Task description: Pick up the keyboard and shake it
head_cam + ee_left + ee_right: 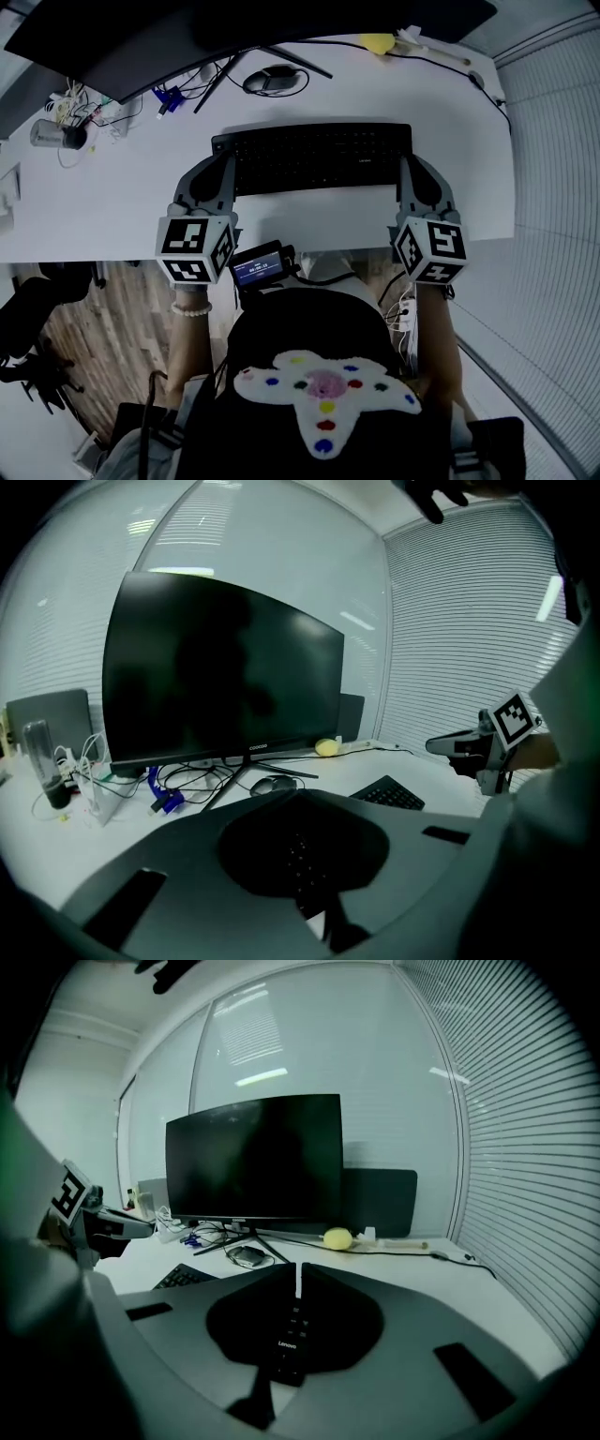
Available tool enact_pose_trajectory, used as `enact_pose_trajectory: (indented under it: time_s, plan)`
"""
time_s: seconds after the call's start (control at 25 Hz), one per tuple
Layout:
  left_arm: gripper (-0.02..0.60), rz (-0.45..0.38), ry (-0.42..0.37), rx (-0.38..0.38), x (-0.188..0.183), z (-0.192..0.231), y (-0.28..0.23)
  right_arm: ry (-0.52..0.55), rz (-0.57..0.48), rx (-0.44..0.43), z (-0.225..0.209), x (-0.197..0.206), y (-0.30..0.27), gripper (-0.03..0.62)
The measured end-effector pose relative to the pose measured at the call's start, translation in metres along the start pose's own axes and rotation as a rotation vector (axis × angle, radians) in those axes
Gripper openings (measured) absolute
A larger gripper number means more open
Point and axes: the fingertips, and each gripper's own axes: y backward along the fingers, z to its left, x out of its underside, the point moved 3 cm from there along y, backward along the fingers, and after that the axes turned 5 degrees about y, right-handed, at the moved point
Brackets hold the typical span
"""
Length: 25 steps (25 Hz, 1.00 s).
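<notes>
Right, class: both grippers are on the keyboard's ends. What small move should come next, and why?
Probably a short, gentle shake, both hands moving together. The left gripper and right gripper are each shut on one end of the keyboard, which seems raised off the desk, so the pick-up looks done and only the shaking remains.

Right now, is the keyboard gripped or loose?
Gripped at both ends: the left gripper and right gripper each have jaws shut on a keyboard end. Whether it is off the desk, cannot tell.
</notes>
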Motion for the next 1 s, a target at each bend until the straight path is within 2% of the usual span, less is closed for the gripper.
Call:
enact_pose_trajectory:
  time_s: [0.12,0.52,0.64,0.8,1.0]
  plan:
    - [0.017,-0.019,-0.054,0.029,-0.012,-0.015,0.008,0.013,-0.049,-0.006,0.008,-0.016,0.012,0.043]
    - [0.017,-0.112,-0.141,0.098,-0.045,-0.048,0.03,0.034,-0.175,0.006,0.02,-0.047,0.047,0.041]
    - [0.017,-0.133,-0.158,0.113,-0.053,-0.054,0.035,0.015,-0.183,0.013,0.025,-0.055,0.053,0.041]
    - [0.017,-0.133,-0.184,0.132,-0.057,-0.065,0.038,0.057,-0.194,-0.013,0.03,-0.059,0.058,0.041]
    - [0.017,-0.132,-0.189,0.146,-0.057,-0.072,0.036,0.059,-0.182,-0.022,0.034,-0.057,0.057,0.041]
